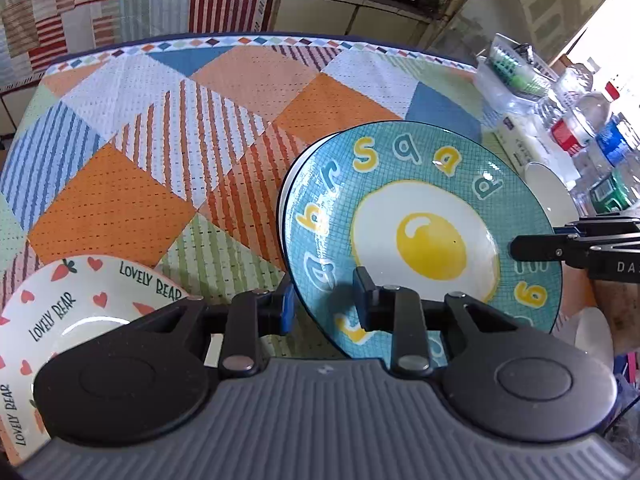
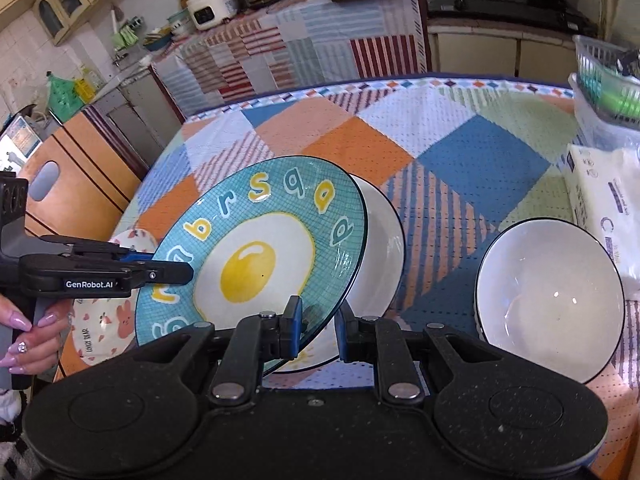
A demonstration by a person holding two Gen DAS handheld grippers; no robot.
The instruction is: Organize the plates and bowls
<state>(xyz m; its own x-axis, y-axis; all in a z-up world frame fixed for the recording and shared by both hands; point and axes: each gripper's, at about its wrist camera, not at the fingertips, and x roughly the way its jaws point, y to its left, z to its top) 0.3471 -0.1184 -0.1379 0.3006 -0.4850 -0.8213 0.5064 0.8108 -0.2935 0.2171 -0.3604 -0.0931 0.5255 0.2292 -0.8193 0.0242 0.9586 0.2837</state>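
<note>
One round teal ceramic plate printed with a fried egg and a ring of letters (image 2: pixel 256 256) is held tilted above the patchwork-patterned tablecloth (image 2: pixel 472 152), gripped at opposite rims by two claws. The right gripper (image 2: pixel 318 326) is clamped narrowly on the plate's near rim, one finger above and one below, while the left gripper (image 1: pixel 326 300) is closed in the same way on the opposite edge. Directly beneath the teal plate, one white plate with a dark rim line (image 2: pixel 384 240) is seen on the cloth, partly covered. To the right of it, well apart, one white bowl with a dark rim (image 2: pixel 552 300) is seen; whether more bowls are stacked under it cannot be told. On the other side, one cream plate printed with hearts and the words LOVELY BEAR (image 1: pixel 60 320) lies on the cloth, just beside the left gripper. A person's hand (image 2: pixel 32 344) is seen holding the left gripper's handle.
</note>
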